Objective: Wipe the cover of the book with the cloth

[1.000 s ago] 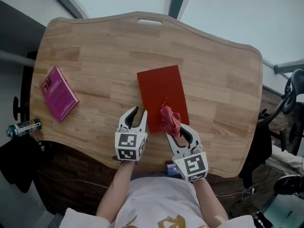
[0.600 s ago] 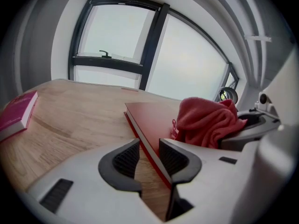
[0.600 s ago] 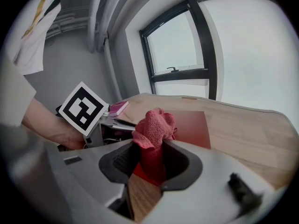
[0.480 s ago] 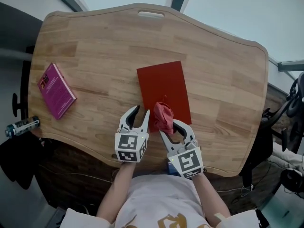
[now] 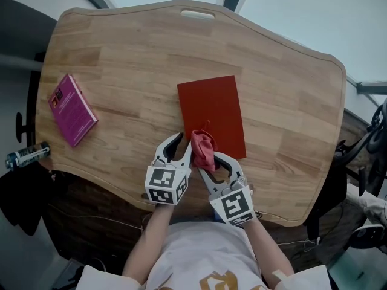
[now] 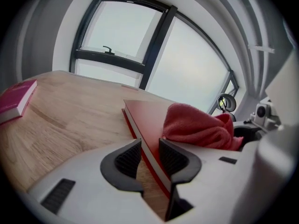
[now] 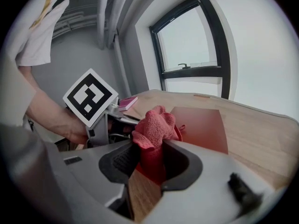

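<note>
A flat red book (image 5: pixel 211 110) lies in the middle of the wooden table (image 5: pixel 133 59). My left gripper (image 5: pixel 179 145) rests at the book's near left corner. Its jaws have just been opening, and that corner (image 6: pixel 149 113) sits between the fingers with a gap showing at the left pad. Beside it, my right gripper (image 5: pixel 210 161) is shut on a bunched red cloth (image 5: pixel 204 148), which sits on the cover's near edge. The cloth (image 7: pixel 154 129) bulges up above the right pads, with the book (image 7: pixel 201 125) stretching away behind it. From the left gripper view, the cloth (image 6: pixel 196 127) lies just right of the jaws.
A pink book (image 5: pixel 72 109) lies near the table's left edge, and a bottle (image 5: pixel 24 156) sits below it off the table. A slot handle (image 5: pixel 198 14) is cut into the far edge. Dark chair parts (image 5: pixel 363 156) stand at the right.
My right gripper has carried the cloth left and nearer along the cover, ending close beside the left gripper. The left gripper has stayed at the book's corner.
</note>
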`<move>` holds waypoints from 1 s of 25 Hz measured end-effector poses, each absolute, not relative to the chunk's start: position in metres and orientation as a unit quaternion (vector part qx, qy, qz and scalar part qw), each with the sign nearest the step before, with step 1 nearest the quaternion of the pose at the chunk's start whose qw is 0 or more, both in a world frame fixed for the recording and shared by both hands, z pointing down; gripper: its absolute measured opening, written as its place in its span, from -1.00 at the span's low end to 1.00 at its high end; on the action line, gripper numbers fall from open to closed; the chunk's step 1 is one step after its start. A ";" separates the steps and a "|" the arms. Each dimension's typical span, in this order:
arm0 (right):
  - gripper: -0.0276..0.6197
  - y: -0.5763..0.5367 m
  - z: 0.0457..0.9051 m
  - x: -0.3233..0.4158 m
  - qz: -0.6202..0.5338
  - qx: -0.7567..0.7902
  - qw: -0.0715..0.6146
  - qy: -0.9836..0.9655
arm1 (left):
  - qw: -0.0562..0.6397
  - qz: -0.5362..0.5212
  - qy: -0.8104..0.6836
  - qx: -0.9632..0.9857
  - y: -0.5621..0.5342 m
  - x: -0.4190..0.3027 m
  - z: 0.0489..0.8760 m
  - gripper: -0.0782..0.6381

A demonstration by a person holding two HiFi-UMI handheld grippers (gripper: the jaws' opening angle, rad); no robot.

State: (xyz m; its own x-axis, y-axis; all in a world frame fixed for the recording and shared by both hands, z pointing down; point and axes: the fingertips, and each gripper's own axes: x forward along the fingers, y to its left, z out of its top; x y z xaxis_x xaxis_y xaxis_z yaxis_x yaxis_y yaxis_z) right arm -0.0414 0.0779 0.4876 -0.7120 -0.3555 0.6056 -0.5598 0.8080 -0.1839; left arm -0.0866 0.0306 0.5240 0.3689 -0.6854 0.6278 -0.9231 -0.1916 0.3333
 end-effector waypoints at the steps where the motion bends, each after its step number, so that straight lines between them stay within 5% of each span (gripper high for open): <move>1: -0.47 0.081 0.491 -0.043 0.179 0.245 0.291 -0.907 | 0.345 0.168 -0.533 0.754 0.031 -0.086 0.524 -0.45; 25: -0.47 0.068 0.509 -0.046 0.194 0.229 0.336 -0.893 | 0.398 0.140 -0.497 0.758 0.032 -0.084 0.526 -0.54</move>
